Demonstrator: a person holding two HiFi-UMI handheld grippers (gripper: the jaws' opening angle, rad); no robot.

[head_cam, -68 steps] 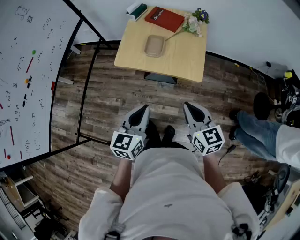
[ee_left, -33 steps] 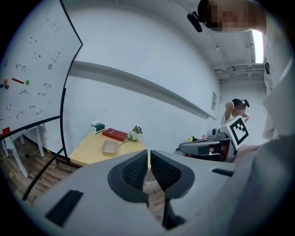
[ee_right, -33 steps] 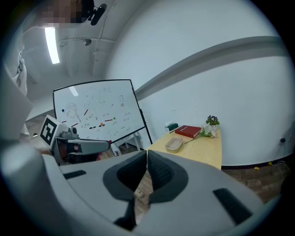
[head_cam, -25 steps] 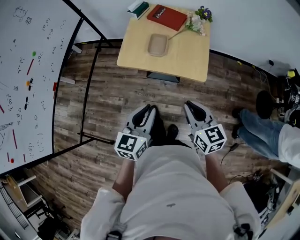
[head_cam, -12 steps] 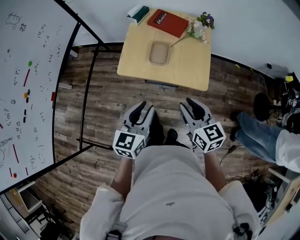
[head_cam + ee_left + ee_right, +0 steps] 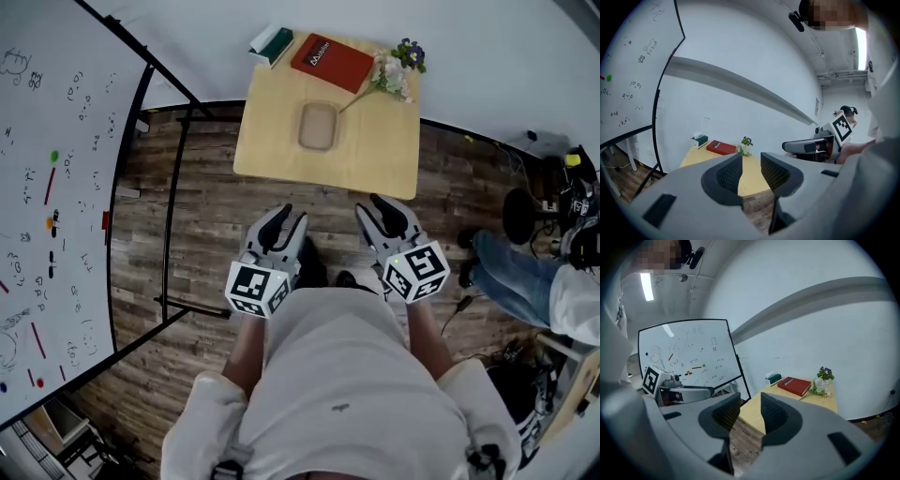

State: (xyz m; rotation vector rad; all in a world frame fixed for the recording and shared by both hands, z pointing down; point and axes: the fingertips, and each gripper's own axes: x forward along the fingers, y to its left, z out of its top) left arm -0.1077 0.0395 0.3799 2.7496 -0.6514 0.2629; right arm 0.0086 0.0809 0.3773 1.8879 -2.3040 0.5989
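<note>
Seen in the lower middle of the head view, left gripper [image 6: 283, 221] pointed up-frame, jaws slightly parted, nothing gripped, right gripper [image 6: 380, 208] set level to its right, jaws parted alike, empty, forearms [image 6: 246, 349] drawn in against the torso

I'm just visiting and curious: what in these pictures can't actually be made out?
Whiteboard writing: head view, too small to read; the left edge cuts the board off.
Red book title: head view, too small.
Tray: left gripper view and right gripper view, hidden behind the jaws.
Seated person: head view, cut off by the right edge.
</note>
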